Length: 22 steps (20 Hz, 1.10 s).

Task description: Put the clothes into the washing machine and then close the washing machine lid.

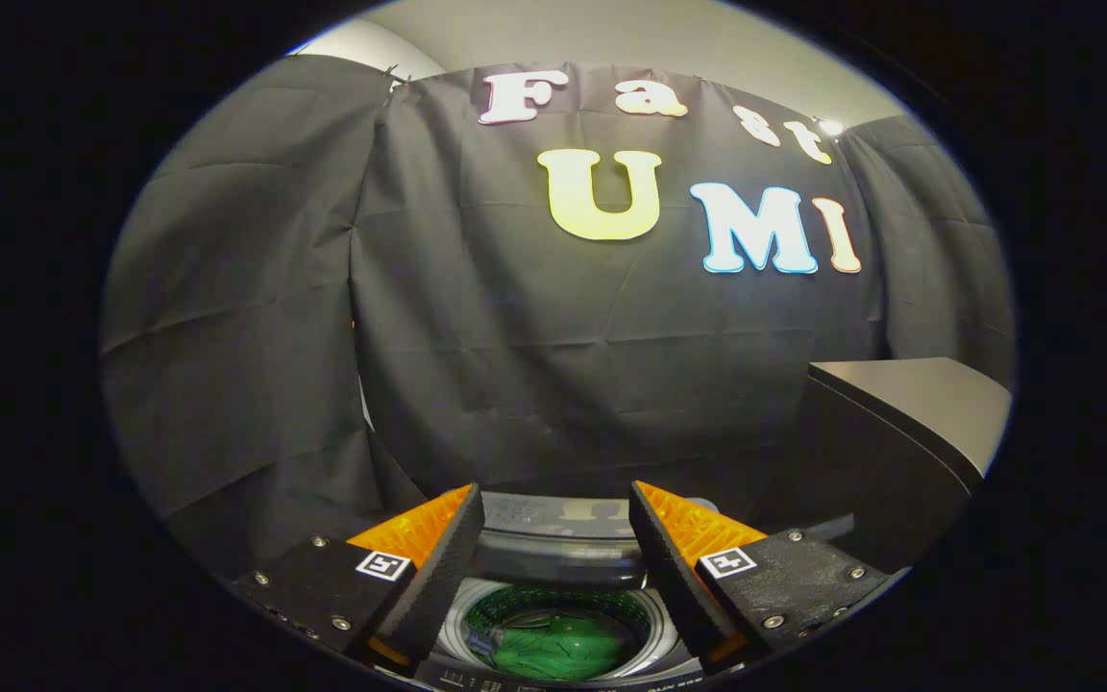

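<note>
gripper [553, 538] fingers spread apart, holding nothing | washing machine [553, 567] below and between fingers, lid raised | clothes [553, 646] green, crumpled, lying inside drum | dark cabinet [909, 432] beside machine

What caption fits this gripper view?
Open gripper hovering above the round-drummed washing machine, green clothing already inside.

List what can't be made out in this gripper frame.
- Washing machine lid: hidden in the gripper view; open or shut position can't be read.
- Green clothes in the drum: partly covered by the open gripper fingers, so the amount is unclear.
- Control panel markings: too small, cut off below.
- Dark cabinet: cut off at the side.
</note>
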Available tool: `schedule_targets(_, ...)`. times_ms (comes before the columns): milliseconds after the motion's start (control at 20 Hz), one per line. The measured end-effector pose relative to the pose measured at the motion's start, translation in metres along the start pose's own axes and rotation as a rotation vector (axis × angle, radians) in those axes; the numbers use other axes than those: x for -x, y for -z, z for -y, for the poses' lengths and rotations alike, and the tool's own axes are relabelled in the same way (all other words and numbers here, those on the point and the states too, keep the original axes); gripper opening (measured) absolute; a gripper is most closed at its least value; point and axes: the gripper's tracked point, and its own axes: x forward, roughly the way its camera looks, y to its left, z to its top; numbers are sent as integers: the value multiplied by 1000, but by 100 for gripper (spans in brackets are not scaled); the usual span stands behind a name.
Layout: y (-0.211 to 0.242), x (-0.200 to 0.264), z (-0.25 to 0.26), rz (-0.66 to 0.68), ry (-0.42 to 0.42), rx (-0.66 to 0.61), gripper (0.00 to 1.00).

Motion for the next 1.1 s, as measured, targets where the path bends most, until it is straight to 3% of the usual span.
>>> schedule_targets(300, 50, 23, -11, -84, -35, 0, 94)
schedule_targets(500, 56, 37, -15, -96, -52, -1, 94)
schedule_targets(800, 17, 69, 7, -42, -61, -21, 94)
schedule_targets(1100, -47, 115, 74, 65, -33, 8, 95)
